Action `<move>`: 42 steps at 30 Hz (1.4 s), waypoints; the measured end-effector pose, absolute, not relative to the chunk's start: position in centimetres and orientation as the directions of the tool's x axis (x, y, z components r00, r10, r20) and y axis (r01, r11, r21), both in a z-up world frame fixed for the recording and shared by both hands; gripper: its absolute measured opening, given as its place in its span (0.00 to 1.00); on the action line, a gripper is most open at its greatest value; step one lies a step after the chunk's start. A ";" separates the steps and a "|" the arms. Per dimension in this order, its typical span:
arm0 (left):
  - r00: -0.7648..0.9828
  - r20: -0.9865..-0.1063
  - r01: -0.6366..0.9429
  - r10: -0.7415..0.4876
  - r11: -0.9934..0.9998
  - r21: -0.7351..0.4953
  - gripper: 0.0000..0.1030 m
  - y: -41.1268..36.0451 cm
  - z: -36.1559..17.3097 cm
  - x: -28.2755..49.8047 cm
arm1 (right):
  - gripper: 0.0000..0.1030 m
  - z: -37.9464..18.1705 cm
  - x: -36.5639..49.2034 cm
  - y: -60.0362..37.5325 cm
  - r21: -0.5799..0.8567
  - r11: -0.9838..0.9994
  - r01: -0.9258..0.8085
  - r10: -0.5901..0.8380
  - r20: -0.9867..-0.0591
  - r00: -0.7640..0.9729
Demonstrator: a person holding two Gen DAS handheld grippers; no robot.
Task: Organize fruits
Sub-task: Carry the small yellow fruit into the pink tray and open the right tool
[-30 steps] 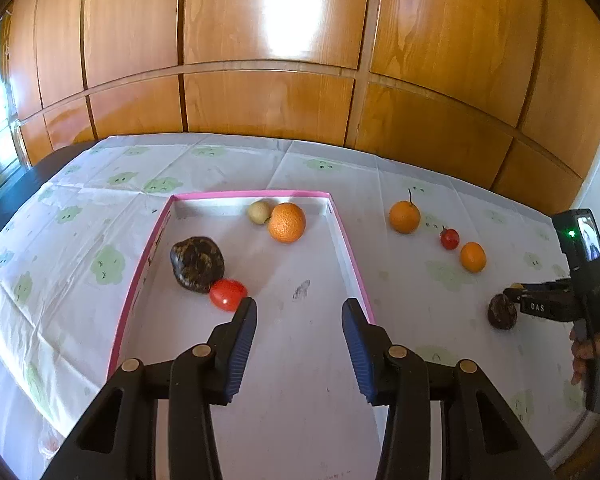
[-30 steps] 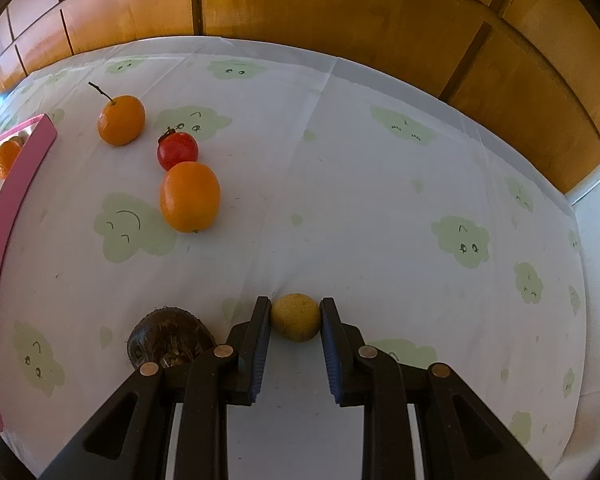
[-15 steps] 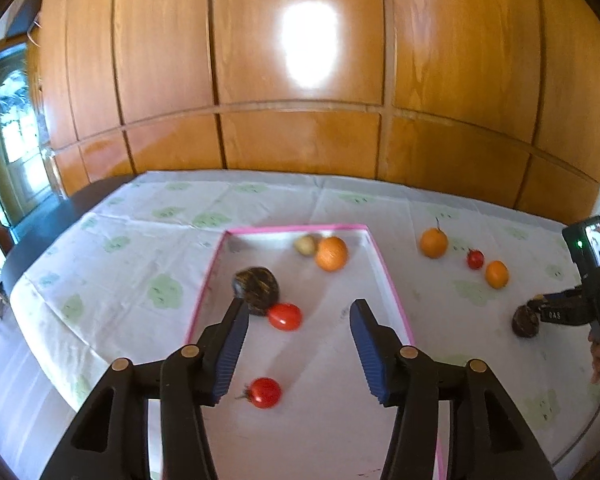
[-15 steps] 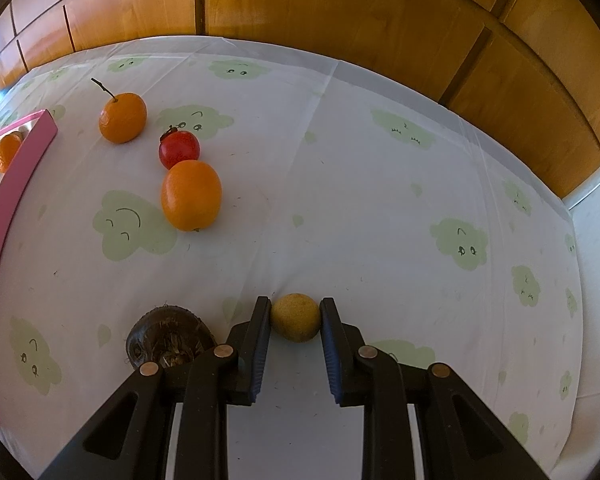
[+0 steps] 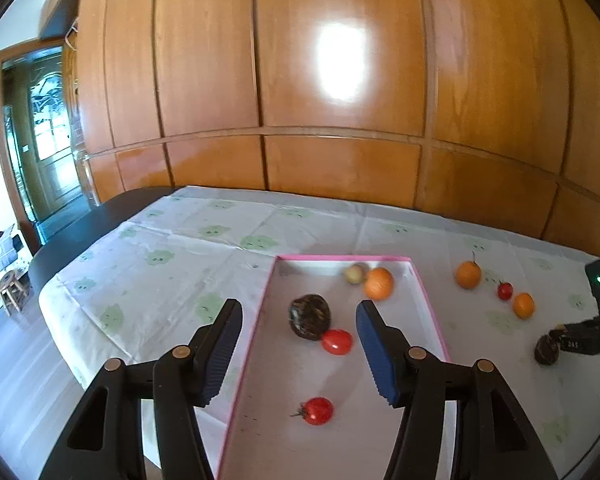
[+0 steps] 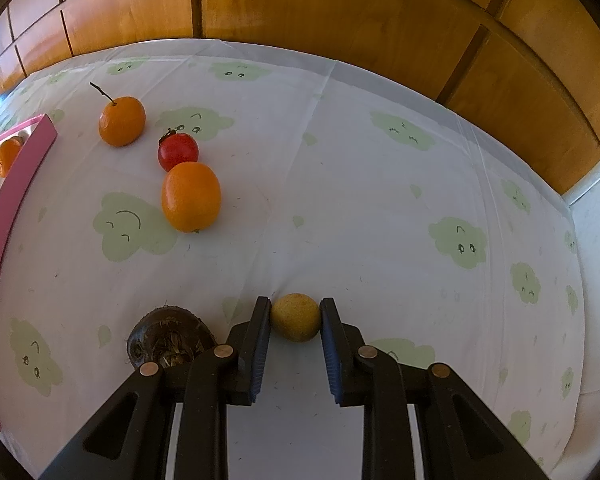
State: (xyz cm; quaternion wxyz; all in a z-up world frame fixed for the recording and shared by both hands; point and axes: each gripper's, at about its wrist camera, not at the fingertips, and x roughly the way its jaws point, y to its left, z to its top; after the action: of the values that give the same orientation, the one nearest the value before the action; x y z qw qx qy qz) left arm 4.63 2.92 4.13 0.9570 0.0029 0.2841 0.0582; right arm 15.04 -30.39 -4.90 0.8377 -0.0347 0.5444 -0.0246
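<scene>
right tool (image 6: 295,312) | pads clamp yellow fruit (image 6: 295,317) | on tablecloth (image 6: 340,184)

Each gripper is built of matte black plastic arms with triangular cut-outs. On the left gripper (image 5: 299,354), four round brass-coloured pivot pins are seen, and the fingers (image 5: 378,354) are faced with dark blue ribbed pads. The same black arms, brass pins and ribbed pads are shown on the right gripper (image 6: 295,338). At the far right, white lettering and a small lit screen with a green light are carried on its black body.
</scene>
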 end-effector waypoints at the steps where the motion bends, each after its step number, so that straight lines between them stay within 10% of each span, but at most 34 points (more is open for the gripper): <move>1: 0.833 -0.540 -0.118 0.120 0.992 0.039 0.58 3.2 4.3 4.6 | 0.24 -4.9 15.0 -30.5 -0.082 0.997 0.005 -0.077 -0.911 0.405; 42: 0.791 -0.609 -0.097 0.060 0.995 -0.028 0.59 6.0 2.1 4.2 | 0.24 1.1 14.1 -7.4 0.223 0.885 -0.409 0.394 -0.826 0.404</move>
State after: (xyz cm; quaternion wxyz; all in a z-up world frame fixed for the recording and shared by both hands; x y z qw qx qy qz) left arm 4.25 5.98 2.13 0.9458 -0.0291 0.3208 0.0415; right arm 14.06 -7.37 1.08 0.8378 -0.0073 0.4906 0.2396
